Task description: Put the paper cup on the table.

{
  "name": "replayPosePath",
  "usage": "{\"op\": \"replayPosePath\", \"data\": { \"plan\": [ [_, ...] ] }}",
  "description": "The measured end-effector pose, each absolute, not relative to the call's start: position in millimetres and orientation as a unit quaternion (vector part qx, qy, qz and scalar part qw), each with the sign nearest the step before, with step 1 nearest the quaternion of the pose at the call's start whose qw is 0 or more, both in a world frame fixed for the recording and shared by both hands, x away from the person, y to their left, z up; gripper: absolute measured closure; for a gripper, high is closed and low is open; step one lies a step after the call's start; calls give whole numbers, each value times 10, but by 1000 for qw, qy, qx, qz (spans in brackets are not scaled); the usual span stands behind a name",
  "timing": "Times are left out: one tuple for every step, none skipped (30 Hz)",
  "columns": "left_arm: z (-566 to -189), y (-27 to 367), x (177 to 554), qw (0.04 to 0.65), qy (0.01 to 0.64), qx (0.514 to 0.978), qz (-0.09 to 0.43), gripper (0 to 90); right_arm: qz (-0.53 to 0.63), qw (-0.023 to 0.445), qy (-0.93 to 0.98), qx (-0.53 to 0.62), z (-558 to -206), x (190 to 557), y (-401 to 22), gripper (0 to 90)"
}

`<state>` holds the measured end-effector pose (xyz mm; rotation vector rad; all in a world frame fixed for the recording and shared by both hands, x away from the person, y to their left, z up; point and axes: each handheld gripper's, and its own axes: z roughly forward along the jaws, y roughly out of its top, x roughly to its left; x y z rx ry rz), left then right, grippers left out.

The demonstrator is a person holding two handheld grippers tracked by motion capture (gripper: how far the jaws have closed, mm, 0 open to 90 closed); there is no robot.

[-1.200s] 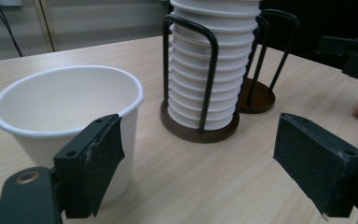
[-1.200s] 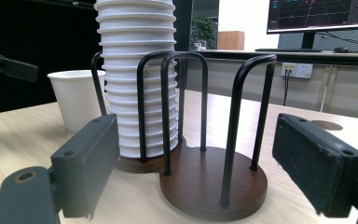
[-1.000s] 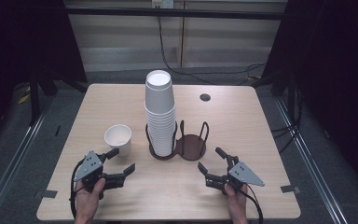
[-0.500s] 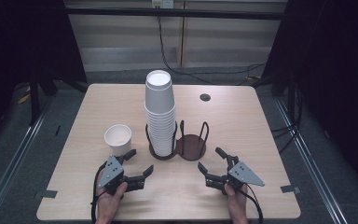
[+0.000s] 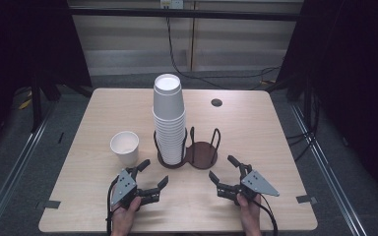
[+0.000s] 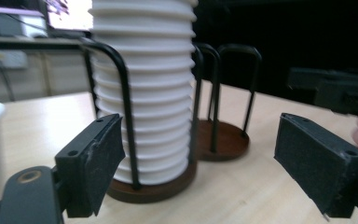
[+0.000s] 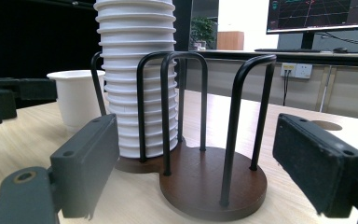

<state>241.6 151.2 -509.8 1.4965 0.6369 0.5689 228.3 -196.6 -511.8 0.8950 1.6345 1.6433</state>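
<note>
The left gripper (image 5: 151, 176) has slid inward across the pale wooden table (image 5: 275, 132) and now sits just in front of the dark brown two-ring cup holder (image 5: 187, 153), where a second ago it lay out toward the table's left edge. Its jaws stand wide apart with nothing between them. That puts it within reach of the tall stack of white paper cups (image 5: 169, 120) standing in the holder's left ring, so a grasp looks near. The single white paper cup (image 5: 125, 146) stands just left of the holder, unmoved. The right gripper (image 5: 225, 175), also wide and empty, rests in front of the holder's empty right ring as before.
</note>
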Motion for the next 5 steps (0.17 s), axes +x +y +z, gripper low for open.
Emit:
{"op": "replayPosePath", "data": {
  "plan": [
    [-5100, 1495, 2395, 650, 272, 661, 257, 153, 626, 322, 623, 341, -5118, 2284, -1966, 142],
    [-5100, 1494, 2390, 650, 265, 664, 259, 156, 626, 322, 623, 341, -5118, 2284, -1966, 143],
    [-5101, 1496, 2395, 652, 265, 662, 256, 154, 626, 323, 623, 341, -5118, 2283, -1966, 143],
    [-5103, 1496, 2398, 654, 269, 660, 253, 154, 626, 323, 623, 341, -5118, 2282, -1965, 143],
    [-5102, 1496, 2399, 654, 269, 661, 252, 150, 626, 323, 622, 342, -5118, 2283, -1965, 142]
  ]
}}
